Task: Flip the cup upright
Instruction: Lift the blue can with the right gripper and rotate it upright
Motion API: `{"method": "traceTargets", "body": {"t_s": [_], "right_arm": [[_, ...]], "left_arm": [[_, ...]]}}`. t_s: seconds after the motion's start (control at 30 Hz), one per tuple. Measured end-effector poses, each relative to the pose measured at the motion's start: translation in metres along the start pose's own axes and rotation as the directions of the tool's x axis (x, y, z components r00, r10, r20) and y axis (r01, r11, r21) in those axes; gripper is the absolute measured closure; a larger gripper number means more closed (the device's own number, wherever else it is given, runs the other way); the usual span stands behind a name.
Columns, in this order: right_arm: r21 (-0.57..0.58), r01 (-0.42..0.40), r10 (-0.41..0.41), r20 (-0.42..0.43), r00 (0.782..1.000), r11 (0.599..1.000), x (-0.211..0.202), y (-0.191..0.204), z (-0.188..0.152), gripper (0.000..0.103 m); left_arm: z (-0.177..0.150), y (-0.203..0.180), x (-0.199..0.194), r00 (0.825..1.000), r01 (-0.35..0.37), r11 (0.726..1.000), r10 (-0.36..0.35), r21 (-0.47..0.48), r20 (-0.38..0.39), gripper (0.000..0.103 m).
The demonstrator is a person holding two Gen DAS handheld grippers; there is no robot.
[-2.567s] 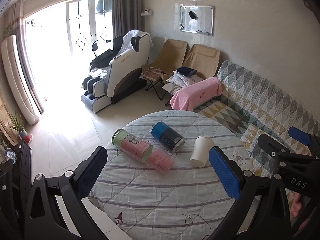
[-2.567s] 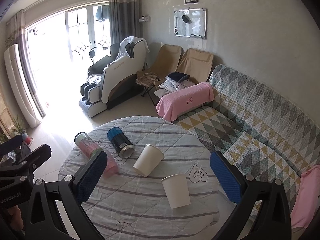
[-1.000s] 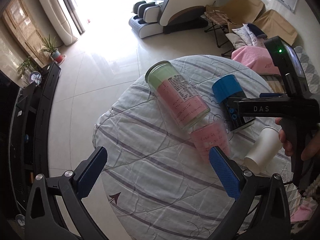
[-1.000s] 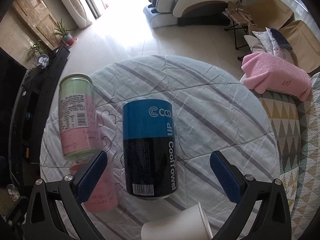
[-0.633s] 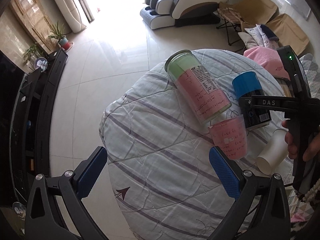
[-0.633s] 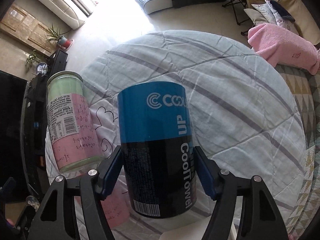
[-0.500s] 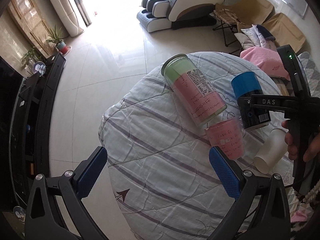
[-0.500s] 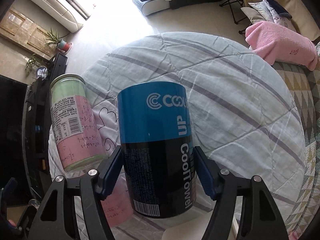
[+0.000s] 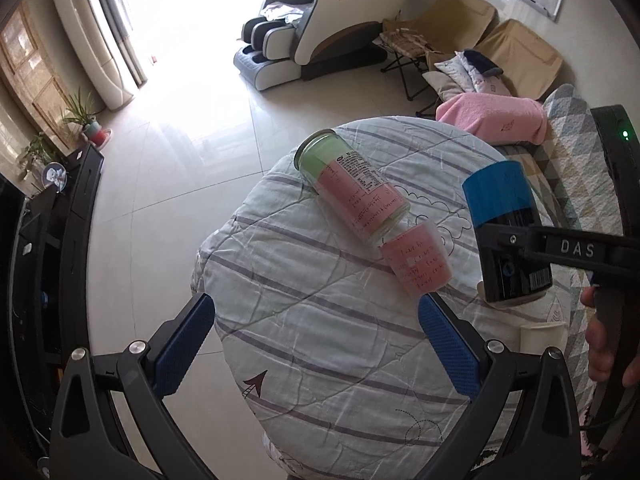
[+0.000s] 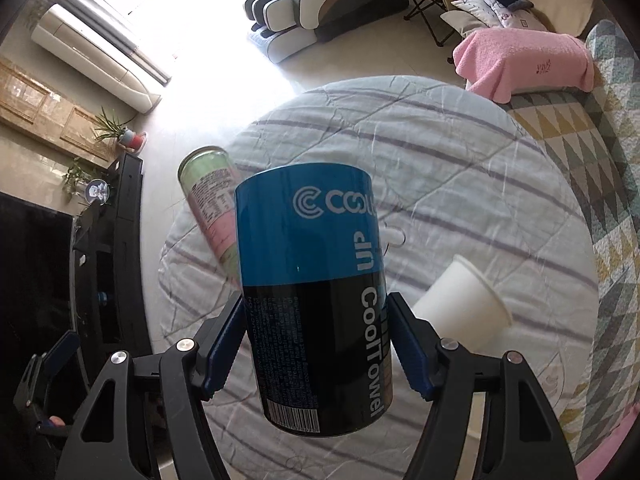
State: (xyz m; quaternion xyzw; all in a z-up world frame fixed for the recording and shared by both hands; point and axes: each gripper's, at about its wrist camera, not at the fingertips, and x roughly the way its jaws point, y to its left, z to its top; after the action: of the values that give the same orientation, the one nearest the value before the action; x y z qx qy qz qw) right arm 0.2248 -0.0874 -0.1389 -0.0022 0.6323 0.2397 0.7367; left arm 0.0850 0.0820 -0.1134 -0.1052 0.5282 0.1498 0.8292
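My right gripper [image 10: 316,344] is shut on a blue and black can [image 10: 316,296], held off the round table; the can also shows at the right of the left wrist view [image 9: 506,232], tilted nearly upright. A white paper cup [image 10: 464,308] lies on its side on the table, to the right of the can. A green and pink jar [image 9: 352,188] lies on its side, with a pink plastic cup [image 9: 418,264] on its side at its end. My left gripper [image 9: 316,348] is open and empty above the near part of the table.
The round table [image 9: 320,340] has a striped quilted cover. A patterned sofa [image 10: 592,128] with a pink towel [image 10: 528,60] is at the right. A massage chair [image 9: 320,36] and folding chairs stand beyond. A dark TV cabinet [image 9: 48,240] is at the left.
My right gripper closed on the blue can and lifted it off the table, tipping it toward upright. My left gripper pulled back a little and stayed open.
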Motion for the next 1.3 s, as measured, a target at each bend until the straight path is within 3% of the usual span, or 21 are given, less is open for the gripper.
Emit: {"method": "traceTargets", "body": {"t_s": [0.2, 0.4, 0.7, 0.77, 1.07, 1.3], "right_arm": [[0.071, 0.003, 0.0, -0.033, 0.999, 0.997, 0.001, 0.003, -0.057, 0.033], [0.139, 0.052, -0.039, -0.094, 0.995, 0.989, 0.04, 0.003, -0.105, 0.033], [0.243, 0.038, -0.007, -0.129, 0.992, 0.969, 0.083, -0.007, -0.131, 0.032], [0.264, 0.035, -0.002, -0.125, 0.992, 0.964, 0.08, -0.01, -0.131, 0.021], [0.288, 0.026, -0.021, -0.019, 1.0, 0.957, 0.023, -0.023, -0.133, 0.021], [0.285, 0.043, -0.071, 0.088, 0.994, 0.958, -0.036, -0.059, -0.136, 0.021]], "left_arm": [[-0.019, 0.009, -0.011, 0.999, 0.034, 0.998, -0.034, 0.058, 0.012, 0.0], [-0.041, 0.015, -0.004, 0.999, 0.051, 0.993, -0.05, 0.106, -0.016, 0.0], [-0.061, 0.014, 0.013, 0.996, 0.071, 0.984, -0.062, 0.165, -0.062, 0.0], [-0.061, 0.011, 0.014, 0.995, 0.081, 0.983, -0.07, 0.165, -0.068, 0.0], [-0.051, -0.026, 0.001, 0.989, 0.148, 0.967, -0.14, 0.208, -0.052, 0.0], [-0.054, -0.074, 0.001, 0.981, 0.191, 0.958, -0.181, 0.213, -0.066, 0.0]]}}
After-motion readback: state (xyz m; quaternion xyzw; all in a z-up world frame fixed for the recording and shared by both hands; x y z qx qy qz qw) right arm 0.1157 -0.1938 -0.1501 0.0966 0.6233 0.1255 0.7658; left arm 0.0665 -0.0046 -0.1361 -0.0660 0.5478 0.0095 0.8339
